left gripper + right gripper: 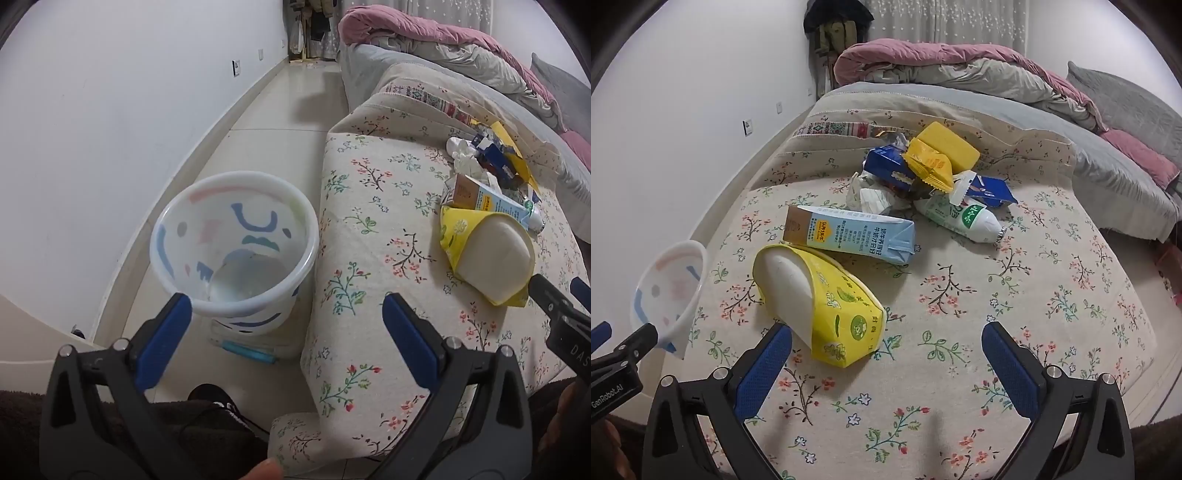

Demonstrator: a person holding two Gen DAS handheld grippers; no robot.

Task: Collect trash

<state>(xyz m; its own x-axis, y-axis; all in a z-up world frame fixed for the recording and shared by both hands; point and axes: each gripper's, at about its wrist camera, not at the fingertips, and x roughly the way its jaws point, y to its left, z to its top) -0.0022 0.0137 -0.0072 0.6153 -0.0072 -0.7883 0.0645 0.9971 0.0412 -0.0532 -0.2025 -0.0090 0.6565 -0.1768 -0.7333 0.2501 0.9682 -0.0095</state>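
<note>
Trash lies on a floral cloth point(960, 314): a yellow tissue pack point(827, 310) nearest, a light blue milk carton point(849, 236) behind it, then a white bottle point(971, 219), crumpled paper point(871, 195), blue cartons point(886, 162) and yellow wrappers point(934, 162). My right gripper point(886, 336) is open and empty just in front of the tissue pack. A white patterned bin point(232, 243) stands on the floor left of the cloth. My left gripper point(288, 306) is open and empty, near the bin's rim. The tissue pack point(491, 258) also shows in the left wrist view.
A bed with pink and beige quilts point(960, 70) lies behind the cloth. A white wall point(92, 129) runs along the left of a tiled floor point(266, 110). The other gripper's tip point(554, 299) shows at the right edge.
</note>
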